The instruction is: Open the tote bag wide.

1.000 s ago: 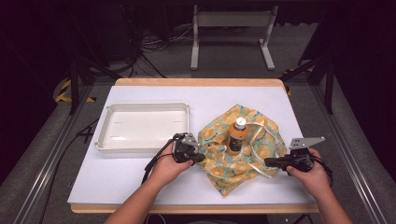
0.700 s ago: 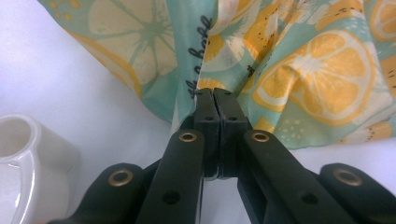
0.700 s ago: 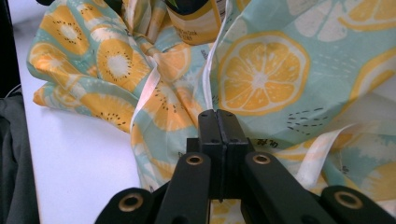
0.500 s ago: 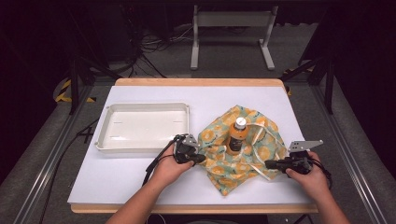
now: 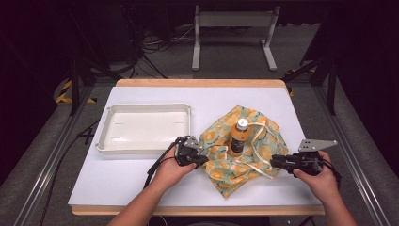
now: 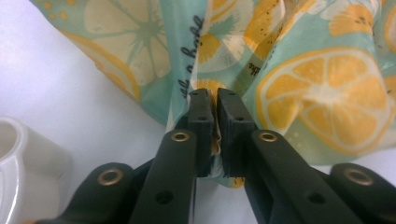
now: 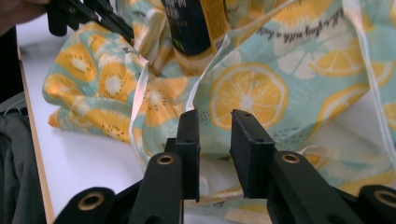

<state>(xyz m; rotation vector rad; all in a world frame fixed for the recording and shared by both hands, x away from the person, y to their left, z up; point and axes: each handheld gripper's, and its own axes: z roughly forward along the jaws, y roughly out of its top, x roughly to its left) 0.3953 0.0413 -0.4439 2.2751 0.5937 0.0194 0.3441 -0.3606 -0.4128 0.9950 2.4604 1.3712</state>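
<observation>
Looking down from the high view, a teal drawstring cloth bag printed with orange and lemon slices lies spread on the white table, with an orange juice bottle with a white cap standing upright at its middle. An empty white rectangular plastic tray sits just to the bag's left. The left gripper meets the bag's left edge, and the right gripper meets its right edge by the white drawstring cord.

Along the left gripper view, the 2 black jaws of the left gripper stand almost together with a fold of the printed cloth between them; they have just begun easing apart, though the pads seem to be pinching the fold. A corner of the tray shows at the lower left.

Along the right gripper view, the right gripper has its jaws plainly parted and they have just been opening; cloth lies behind the gap, but the pads press on nothing. The bottle's base stands beyond, and the left gripper shows at the far edge.

By my reading, the step in hand is letting go of the bag's sides around the bottle. Next, both grippers would need a fresh hold, likely on the rim or cord, lifted evenly so the bottle stays upright.
</observation>
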